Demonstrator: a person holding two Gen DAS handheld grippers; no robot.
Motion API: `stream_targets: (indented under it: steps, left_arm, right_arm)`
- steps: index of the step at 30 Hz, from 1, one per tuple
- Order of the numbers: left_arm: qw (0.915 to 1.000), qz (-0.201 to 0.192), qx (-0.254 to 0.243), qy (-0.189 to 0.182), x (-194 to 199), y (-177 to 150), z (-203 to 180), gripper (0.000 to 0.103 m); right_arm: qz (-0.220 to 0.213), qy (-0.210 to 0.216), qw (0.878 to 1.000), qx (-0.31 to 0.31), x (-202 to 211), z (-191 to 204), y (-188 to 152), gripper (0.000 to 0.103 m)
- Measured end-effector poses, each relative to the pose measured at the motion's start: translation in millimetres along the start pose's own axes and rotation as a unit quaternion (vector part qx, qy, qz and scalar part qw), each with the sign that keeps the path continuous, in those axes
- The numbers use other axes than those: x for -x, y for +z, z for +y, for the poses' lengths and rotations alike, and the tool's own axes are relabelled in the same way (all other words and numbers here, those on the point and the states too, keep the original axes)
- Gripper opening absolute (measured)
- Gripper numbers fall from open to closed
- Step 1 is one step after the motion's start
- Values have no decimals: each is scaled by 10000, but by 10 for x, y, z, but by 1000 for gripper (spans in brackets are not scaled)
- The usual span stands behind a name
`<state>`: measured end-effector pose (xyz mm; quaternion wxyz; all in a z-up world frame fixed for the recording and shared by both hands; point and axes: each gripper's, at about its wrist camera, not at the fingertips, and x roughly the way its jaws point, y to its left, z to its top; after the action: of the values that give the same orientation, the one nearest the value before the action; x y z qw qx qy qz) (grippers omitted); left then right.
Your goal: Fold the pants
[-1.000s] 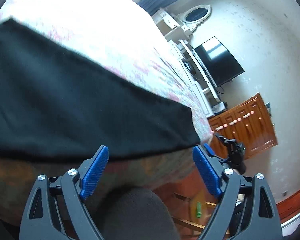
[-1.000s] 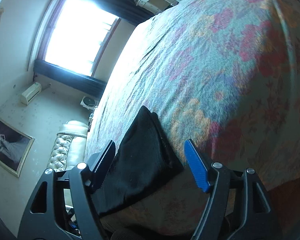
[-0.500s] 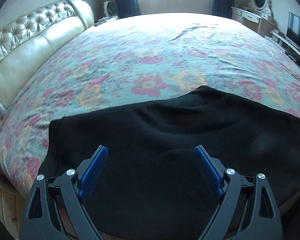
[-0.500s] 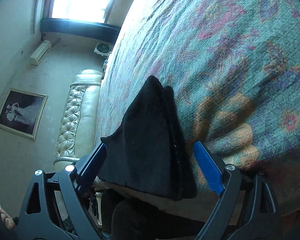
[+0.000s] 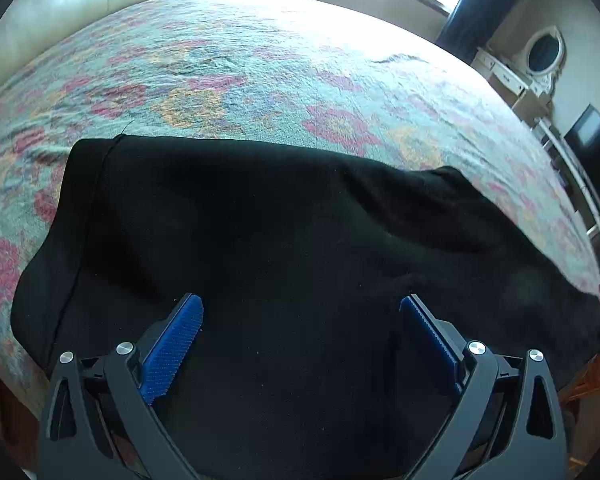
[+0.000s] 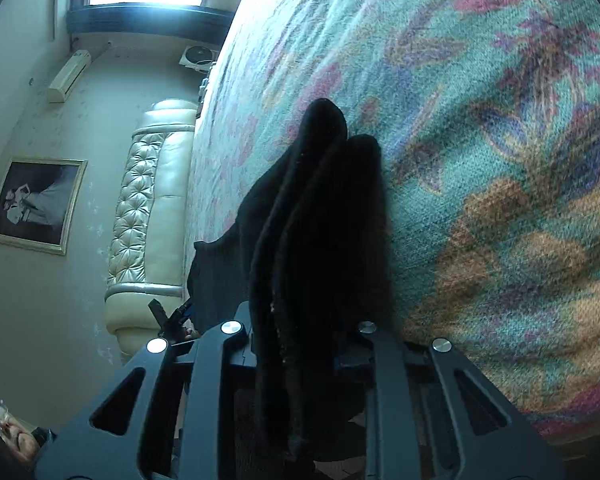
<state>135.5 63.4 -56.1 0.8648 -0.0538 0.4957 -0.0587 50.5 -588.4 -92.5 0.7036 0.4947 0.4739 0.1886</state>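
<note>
The black pants [image 5: 284,240] lie spread across the near part of a bed with a floral cover [image 5: 260,64]. My left gripper [image 5: 300,332] is open just above the pants near their near edge, its blue pads [image 5: 172,344] wide apart and holding nothing. In the right wrist view the pants [image 6: 316,216] bunch into thick folds that run between my right gripper's fingers. My right gripper [image 6: 300,332] is shut on this end of the pants, and the cloth hides its pads. The floral cover [image 6: 500,160] fills the right of that view.
A cream tufted headboard [image 6: 148,216] stands at the bed's far end. A framed picture [image 6: 36,204] hangs on the wall. A white dresser with an oval mirror [image 5: 540,56] and a dark television [image 5: 592,148] stand to the right of the bed.
My right gripper has closed on the end of the pants, which lay between its open fingers before. My left gripper has swung over the pants and stays open.
</note>
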Motion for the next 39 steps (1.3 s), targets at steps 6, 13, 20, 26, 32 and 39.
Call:
stream_targets:
  steps: [6,13,20,26,32,39]
  left_arm:
    - [9992,32,-187,355,-48,-37,-88,98]
    - [9982,278,-393,360,-28,78,-88,98]
    - [9935,-255,-555,964,160,17,-59,98]
    - [9960,-449,-328,693,351,27,133,98]
    - [9939,-601,-558,738,440,3,159,98]
    - [9957,-693,-374,497,550,-29,281,98]
  right_arm:
    - [-253,-402,9989,-7,87,27,-64,13]
    - [-576,-1007,9930,213,264,459,-186,13]
    - [-786,-1127,9894,476,403,1177,-244,13]
    - [-774,-1265,9844,942,335,2014,-268,13]
    - [-607,-1475,9772,1403,-100,2792,-303,13]
    - [-286,-1769,9667,1828,-942,3451,-427,13]
